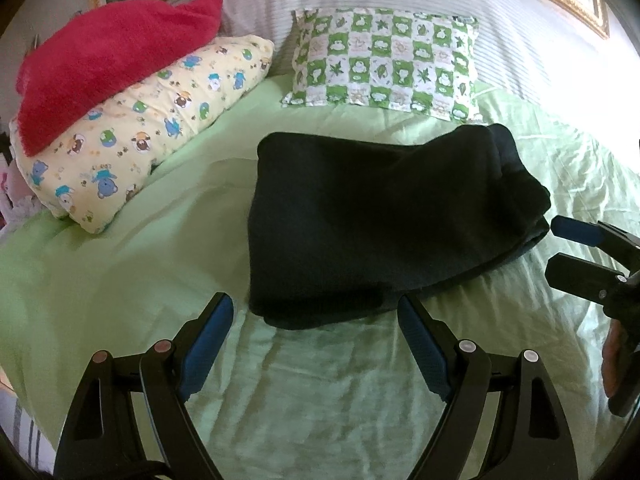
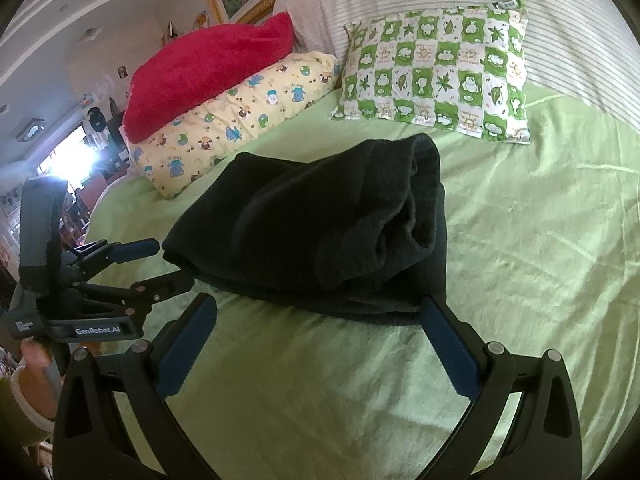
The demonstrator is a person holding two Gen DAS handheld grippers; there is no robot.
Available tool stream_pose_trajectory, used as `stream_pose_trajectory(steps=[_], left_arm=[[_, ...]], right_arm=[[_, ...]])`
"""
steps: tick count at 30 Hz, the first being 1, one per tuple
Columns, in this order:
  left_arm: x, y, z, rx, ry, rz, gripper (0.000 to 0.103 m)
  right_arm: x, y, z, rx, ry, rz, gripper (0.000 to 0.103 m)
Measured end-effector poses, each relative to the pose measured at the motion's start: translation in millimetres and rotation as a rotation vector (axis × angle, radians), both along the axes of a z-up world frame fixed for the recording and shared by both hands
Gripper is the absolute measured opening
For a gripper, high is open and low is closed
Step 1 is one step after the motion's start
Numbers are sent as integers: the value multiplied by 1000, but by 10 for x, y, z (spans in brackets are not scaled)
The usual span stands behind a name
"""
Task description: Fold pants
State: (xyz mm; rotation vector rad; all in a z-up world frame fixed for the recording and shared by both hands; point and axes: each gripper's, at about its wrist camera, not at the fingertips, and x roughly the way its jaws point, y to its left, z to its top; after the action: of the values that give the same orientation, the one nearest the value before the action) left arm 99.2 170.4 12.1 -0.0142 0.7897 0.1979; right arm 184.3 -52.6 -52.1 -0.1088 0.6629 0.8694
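On the green sheet (image 1: 120, 280) lie the black pants (image 1: 380, 224), folded into a thick bundle near the checked pillow (image 1: 384, 64). Both claws are spread wide and empty: the left gripper (image 1: 316, 340) by the bundle's near edge, the right gripper (image 2: 316, 340) at another. Only the right view shows the stacked folds' open end and a sleeve cuff (image 2: 24, 416).

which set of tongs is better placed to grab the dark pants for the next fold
Left, narrowly. The left tongs sit open right at the near edge of the folded pants. The right tongs are open too, but only one finger reaches the bundle's corner.
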Motion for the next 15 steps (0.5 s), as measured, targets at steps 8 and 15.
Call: stream_pose_trajectory(steps=[8, 15], left_arm=[[29, 21, 12, 5, 6, 12, 85], [43, 46, 66, -20, -5, 16, 85]], right_arm=[[-11, 5, 17, -2, -3, 3, 101], [-23, -20, 45, 7, -10, -3, 101]])
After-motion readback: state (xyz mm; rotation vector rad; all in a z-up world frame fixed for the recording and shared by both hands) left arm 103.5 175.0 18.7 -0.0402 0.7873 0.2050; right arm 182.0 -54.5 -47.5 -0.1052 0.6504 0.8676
